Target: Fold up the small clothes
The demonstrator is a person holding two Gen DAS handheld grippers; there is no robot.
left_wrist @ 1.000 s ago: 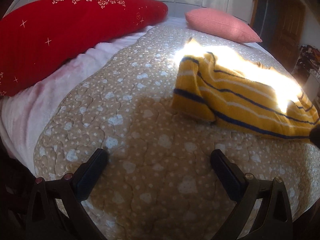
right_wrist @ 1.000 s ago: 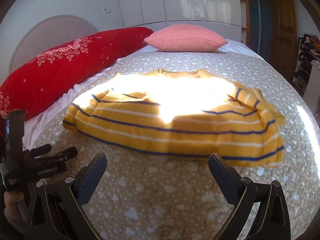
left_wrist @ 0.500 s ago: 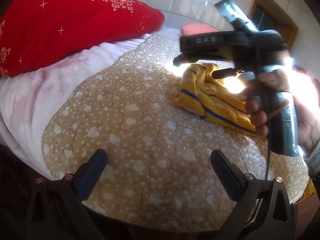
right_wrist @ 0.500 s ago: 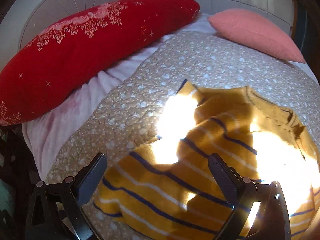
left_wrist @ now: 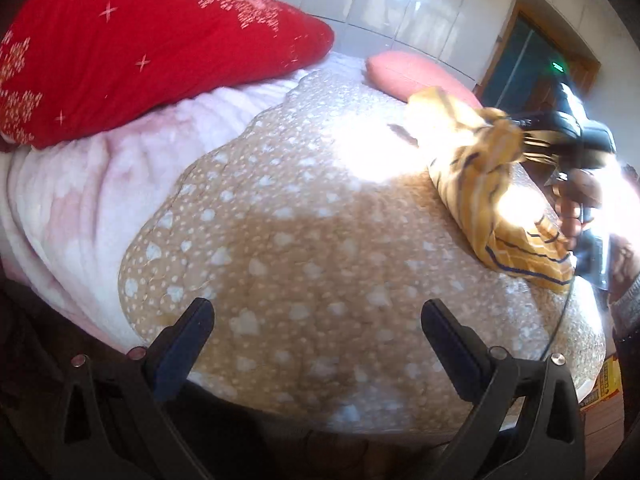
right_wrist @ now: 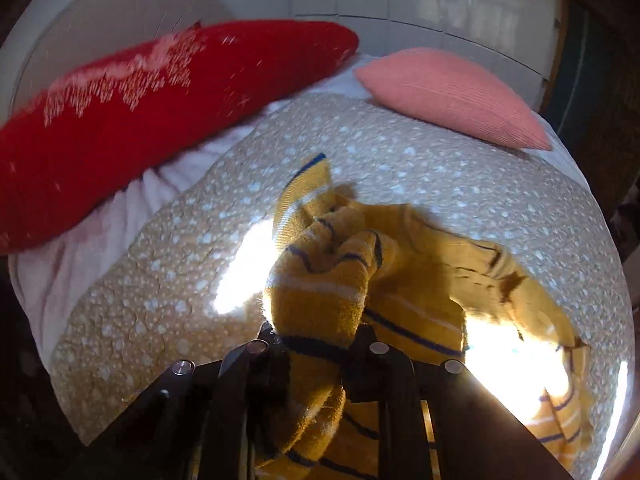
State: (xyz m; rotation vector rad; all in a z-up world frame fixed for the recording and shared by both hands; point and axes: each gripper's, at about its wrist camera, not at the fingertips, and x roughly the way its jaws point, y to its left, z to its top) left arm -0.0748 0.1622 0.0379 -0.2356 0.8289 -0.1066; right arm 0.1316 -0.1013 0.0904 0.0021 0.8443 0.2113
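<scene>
The right gripper [right_wrist: 316, 344] has just closed its jaws on the yellow striped sweater [right_wrist: 320, 280], lifting it beside the red pillow [right_wrist: 160, 108]; the left gripper [left_wrist: 316, 344] gapes empty, so folding can begin.

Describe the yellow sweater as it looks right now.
The sweater is a mustard-yellow knit with thin navy and white stripes and ribbed edges. One bunched part is pinched in the right gripper, whose jaws have just closed on it, and lifted. The rest trails crumpled on the quilt, partly sunlit.
</scene>
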